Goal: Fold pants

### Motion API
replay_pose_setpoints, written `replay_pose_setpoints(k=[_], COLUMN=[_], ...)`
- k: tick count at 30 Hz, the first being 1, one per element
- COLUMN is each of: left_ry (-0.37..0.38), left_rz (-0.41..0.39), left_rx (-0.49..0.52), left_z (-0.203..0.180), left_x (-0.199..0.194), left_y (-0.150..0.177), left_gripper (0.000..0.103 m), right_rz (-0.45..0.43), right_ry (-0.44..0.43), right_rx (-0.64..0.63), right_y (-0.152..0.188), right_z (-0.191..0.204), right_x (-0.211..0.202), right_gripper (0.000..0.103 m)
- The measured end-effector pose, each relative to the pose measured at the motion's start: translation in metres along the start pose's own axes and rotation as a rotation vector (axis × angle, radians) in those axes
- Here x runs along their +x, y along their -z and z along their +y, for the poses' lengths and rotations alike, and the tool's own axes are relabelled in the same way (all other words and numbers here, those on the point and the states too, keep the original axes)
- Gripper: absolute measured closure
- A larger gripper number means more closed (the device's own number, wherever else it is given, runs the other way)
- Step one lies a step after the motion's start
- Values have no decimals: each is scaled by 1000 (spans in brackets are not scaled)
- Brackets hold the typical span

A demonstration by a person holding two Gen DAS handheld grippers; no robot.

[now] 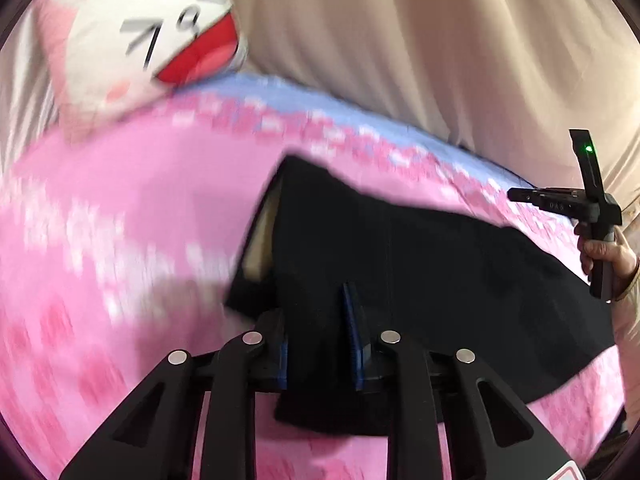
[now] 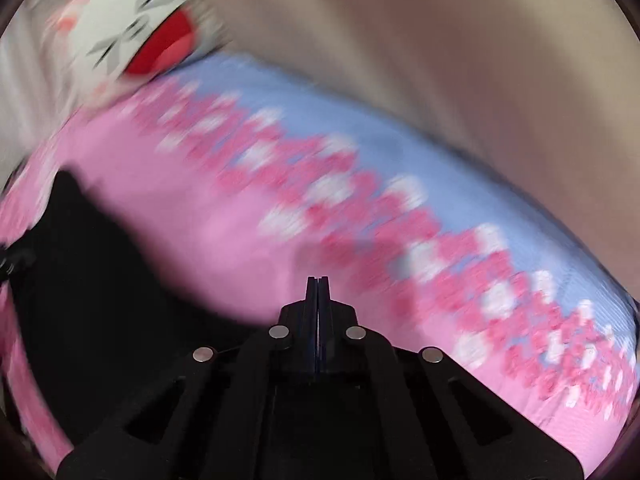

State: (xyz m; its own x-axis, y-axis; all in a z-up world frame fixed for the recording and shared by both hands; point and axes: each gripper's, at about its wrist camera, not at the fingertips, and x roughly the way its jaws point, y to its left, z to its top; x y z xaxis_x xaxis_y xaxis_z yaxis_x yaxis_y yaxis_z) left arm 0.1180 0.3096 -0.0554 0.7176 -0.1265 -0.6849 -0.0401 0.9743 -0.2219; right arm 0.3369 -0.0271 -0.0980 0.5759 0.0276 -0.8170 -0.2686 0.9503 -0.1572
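Seemingly, a fold is in hand: the black pants (image 1: 400,264) are laid on the pink patterned bedspread (image 1: 120,216) of a bed, and 1 end of them is doubled over, so that a pale inner lining is exposed at the far left corner. The cloth nearest the left wrist camera is bunched between the fingers of the left gripper (image 1: 318,320). Those fingers are held a moderate way apart, and dark fabric is seen between the blue pads (image 1: 352,320); whether the cloth is pinched or merely draped there cannot be told. The right gripper (image 2: 318,284) is pressed fully closed with nothing between its fingers, and it is held above the bedspread to the right of the pants, apart from them. In the left wrist view its handle is seen clasped in the person's right hand (image 1: 604,252) beyond the far right end of the garment.

For the next move, a firm hold on the near edge is judged necessary, and the free end is likely to be carried across and flattened. Both views are blurred by motion. A plush toy (image 1: 152,36) with a white face and red mouth is propped at the head of the bed.
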Motion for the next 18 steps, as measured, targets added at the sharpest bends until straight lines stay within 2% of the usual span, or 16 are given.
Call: replay_pose_setpoints(k=[1, 3, 4, 5, 6, 7, 8, 10, 14, 16, 18], left_ry=[-28, -92, -177, -227, -251, -246, -220, -176, -112, -126, -147], left_rz=[-21, -22, -40, -50, -62, -79, -92, -106, -112, -113, -106], left_rx=[16, -4, -11, -15, -24, -43, -72, -117, -122, -84, -54], left_z=[1, 11, 20, 27, 34, 42, 52, 61, 50, 37, 30], left_x=[1, 5, 3, -1, -6, -14, -23, -37, -49, -55, -57], left_y=[-8, -21, -24, -23, -22, -20, -15, -6, 9, 20, 28], left_gripper=[77, 74, 67, 55, 51, 46, 46, 45, 36, 36, 34], right_rz=[16, -5, -43, -68, -81, -96, -105, -117, -109, -92, -86], right_ry=[30, 4, -39, -63, -76, -95, -112, -152, -270, -329, -331], right_rx=[19, 84, 77, 33, -15, -95, -150, -251, -362, -395, -447], right_y=[0, 6, 11, 14, 14, 14, 13, 6, -20, -31, -37], right_z=[-9, -16, -9, 5, 19, 44, 63, 108, 185, 225, 261], right_x=[5, -6, -23, -37, -45, -54, -58, -58, -39, -24, -12], right_gripper=[103, 102, 97, 96, 93, 87, 82, 46, 46, 45, 42])
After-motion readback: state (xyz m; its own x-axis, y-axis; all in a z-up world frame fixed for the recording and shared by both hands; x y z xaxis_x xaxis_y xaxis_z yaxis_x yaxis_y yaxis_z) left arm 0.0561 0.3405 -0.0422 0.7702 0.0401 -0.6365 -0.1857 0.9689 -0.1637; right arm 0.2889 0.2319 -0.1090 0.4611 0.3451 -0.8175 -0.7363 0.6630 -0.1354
